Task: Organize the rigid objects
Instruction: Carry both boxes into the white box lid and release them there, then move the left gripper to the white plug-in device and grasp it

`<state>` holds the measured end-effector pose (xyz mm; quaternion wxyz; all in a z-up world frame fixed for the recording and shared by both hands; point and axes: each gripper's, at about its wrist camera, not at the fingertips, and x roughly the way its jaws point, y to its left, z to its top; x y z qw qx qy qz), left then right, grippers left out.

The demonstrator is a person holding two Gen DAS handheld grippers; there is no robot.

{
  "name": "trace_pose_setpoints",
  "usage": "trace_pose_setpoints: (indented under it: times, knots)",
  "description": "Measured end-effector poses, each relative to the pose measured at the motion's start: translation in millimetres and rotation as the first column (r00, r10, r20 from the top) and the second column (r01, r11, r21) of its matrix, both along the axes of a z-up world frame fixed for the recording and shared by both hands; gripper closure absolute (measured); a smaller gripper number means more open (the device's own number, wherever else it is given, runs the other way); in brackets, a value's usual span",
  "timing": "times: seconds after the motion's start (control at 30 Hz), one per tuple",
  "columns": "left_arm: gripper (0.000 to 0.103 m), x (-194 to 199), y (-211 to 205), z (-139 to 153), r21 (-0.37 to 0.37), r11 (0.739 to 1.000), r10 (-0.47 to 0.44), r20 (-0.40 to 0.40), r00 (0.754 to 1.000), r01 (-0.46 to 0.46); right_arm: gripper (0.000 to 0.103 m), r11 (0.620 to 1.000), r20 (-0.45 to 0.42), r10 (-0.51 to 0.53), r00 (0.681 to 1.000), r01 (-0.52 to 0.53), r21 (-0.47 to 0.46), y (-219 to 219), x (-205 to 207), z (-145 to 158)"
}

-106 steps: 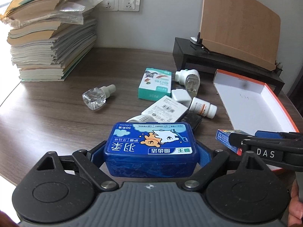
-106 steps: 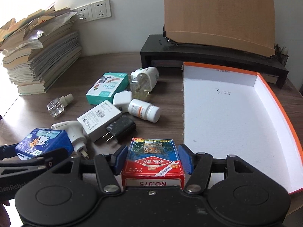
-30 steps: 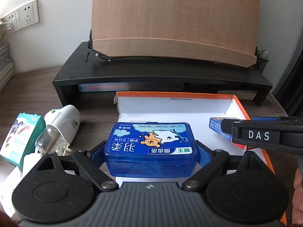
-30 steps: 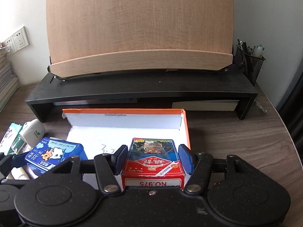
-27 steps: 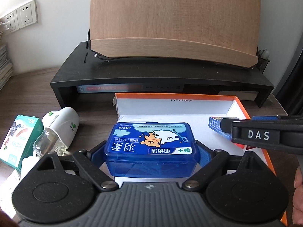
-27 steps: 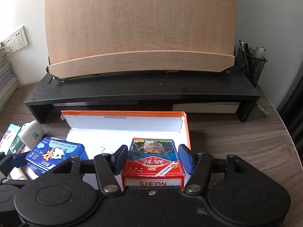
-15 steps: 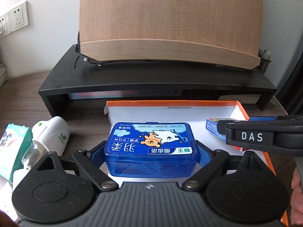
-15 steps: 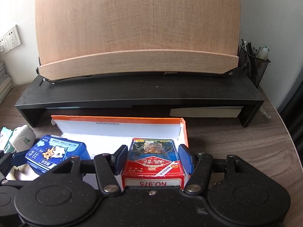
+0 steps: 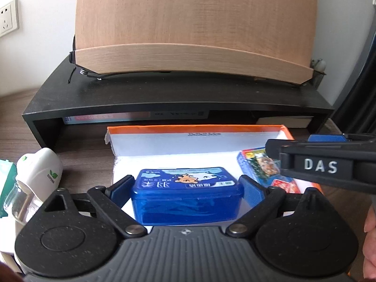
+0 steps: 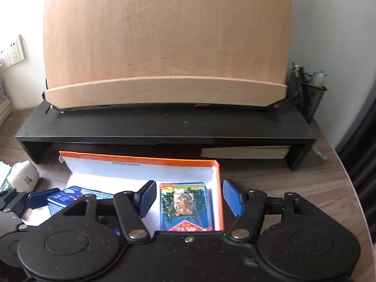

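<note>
A blue plastic floss box (image 9: 185, 195) rests on the white floor of the orange-rimmed tray (image 9: 188, 138). My left gripper (image 9: 185, 186) straddles it. The jaws are opening, and a narrow gap shows on each side between pad and box. A red and blue card pack (image 10: 185, 204) with a tiger picture lies flat in the tray (image 10: 141, 166) against its right wall. My right gripper (image 10: 189, 196) is over it, jaws opening, both blue pads well clear of the pack. The pack (image 9: 258, 166) also shows in the left wrist view, partly hidden by the right gripper's body.
A black desk riser (image 9: 164, 96) bearing a tilted wooden board (image 9: 195, 23) stands just behind the tray. A white plug-in vaporiser (image 9: 40, 171) and a teal carton (image 9: 5, 178) lie left of the tray. A mesh pen holder (image 10: 305, 94) is at the back right. A hand (image 9: 370, 235) shows at the right edge.
Both pairs of jaws have spread. The floss box and the card pack have left the pads and now lie lower, on the tray floor.
</note>
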<state>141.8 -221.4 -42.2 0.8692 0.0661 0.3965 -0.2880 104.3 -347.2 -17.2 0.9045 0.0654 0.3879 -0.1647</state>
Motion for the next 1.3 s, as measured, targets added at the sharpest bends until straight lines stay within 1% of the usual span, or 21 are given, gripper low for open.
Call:
trace_pose_setpoints:
  times: [0.1, 0.17, 0.27, 0.33, 0.4, 0.57, 0.7, 0.9, 1.1, 1.3]
  knots:
    - [0.003, -6.5, 7.4, 4.1, -0.013, 1.000, 0.011, -0.025, 1.000, -0.012, 0.026, 1.000, 0.013, -0.010, 1.000, 0.010, 0.016, 2.5, -14.5, 7.2]
    - [0.002, -11.9, 13.9, 6.3, -0.017, 1.000, 0.014, -0.041, 0.999, -0.015, 0.026, 1.000, 0.020, -0.013, 1.000, 0.013, 0.009, 7.3, -24.4, 12.1]
    - [0.002, -19.5, 24.1, 9.1, -0.013, 0.999, 0.039, -0.049, 0.998, -0.040, 0.026, 1.000, 0.024, -0.012, 1.000, 0.012, -0.008, 18.2, -37.7, 17.4]
    - [0.002, -25.2, 33.0, 12.4, -0.012, 0.998, 0.056, -0.059, 0.997, -0.057, 0.024, 1.000, 0.021, -0.016, 1.000, 0.016, -0.003, 25.4, -43.9, 19.1]
    - [0.002, -31.6, 41.8, 16.8, 0.005, 0.997, 0.075, -0.057, 0.996, -0.075, 0.024, 1.000, 0.019, -0.018, 1.000, 0.017, 0.011, 32.7, -52.6, 21.6]
    - [0.001, -51.1, 67.7, 26.6, 0.041, 0.995, 0.094, -0.032, 0.995, -0.092, 0.019, 0.999, 0.013, -0.025, 1.000, 0.025, 0.043, 52.5, -72.3, 23.6]
    - [0.001, -65.3, 90.1, 30.1, 0.048, 0.994, 0.103, -0.034, 0.994, -0.102, 0.017, 0.998, -0.005, -0.027, 1.000, 0.027, 0.062, 70.1, -84.7, 22.3]
    - [0.001, -77.5, 127.0, 36.8, 0.041, 0.988, 0.150, -0.029, 0.988, -0.148, 0.017, 0.998, -0.024, 0.025, 0.999, -0.024, 0.064, 104.4, -95.4, 22.2]
    - [0.001, -85.2, 162.5, 44.0, 0.032, 0.979, 0.204, -0.006, 0.979, -0.203, 0.016, 0.994, -0.007, 0.095, 0.995, -0.095, 0.063, 136.7, -96.4, 29.5]
    - [0.001, -89.4, 192.3, 46.3, 0.047, 0.964, 0.261, 0.004, 0.965, -0.261, 0.016, 0.985, 0.001, 0.155, 0.988, -0.154, 0.079, 163.8, -92.5, 30.0]
